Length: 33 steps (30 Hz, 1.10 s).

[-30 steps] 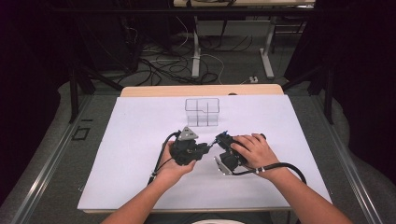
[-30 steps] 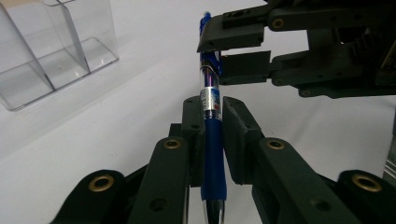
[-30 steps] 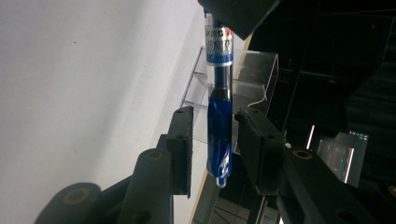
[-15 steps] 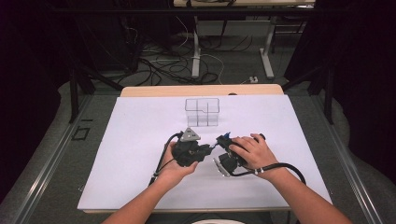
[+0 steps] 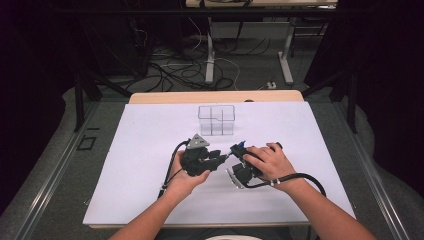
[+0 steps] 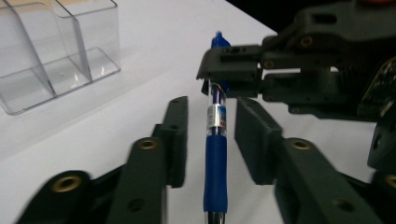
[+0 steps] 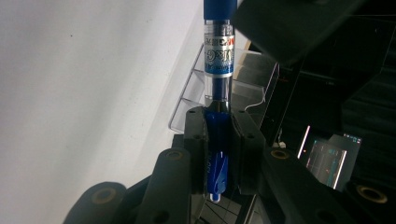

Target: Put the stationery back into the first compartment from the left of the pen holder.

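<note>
Handover is under way: we find the left gripper jaws have just been opening and now stand apart on either side of the pen, pads clear of its barrel. We see the right gripper clamped on the pen's clip end. The pen sits above the table, near the organizer. We judge the organizer its destination. The pen's tip is cut off; in the high view hands hide most of it.
</note>
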Each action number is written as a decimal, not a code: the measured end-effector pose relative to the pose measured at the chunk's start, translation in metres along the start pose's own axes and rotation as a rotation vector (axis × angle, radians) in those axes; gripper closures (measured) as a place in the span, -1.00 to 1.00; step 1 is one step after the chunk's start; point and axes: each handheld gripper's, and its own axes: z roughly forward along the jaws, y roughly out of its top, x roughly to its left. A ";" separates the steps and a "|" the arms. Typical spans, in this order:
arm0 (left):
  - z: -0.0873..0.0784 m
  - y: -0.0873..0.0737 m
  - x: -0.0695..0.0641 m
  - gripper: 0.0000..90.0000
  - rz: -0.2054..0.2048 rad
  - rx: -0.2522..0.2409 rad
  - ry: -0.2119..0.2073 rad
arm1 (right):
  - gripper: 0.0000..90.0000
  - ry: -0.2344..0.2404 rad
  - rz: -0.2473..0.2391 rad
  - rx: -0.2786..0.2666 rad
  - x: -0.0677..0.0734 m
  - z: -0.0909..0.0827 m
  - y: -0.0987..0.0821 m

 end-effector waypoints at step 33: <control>-0.067 -0.031 0.086 -0.34 -0.138 -0.140 0.294 | 0.77 0.002 0.450 -0.168 -0.053 0.031 -0.011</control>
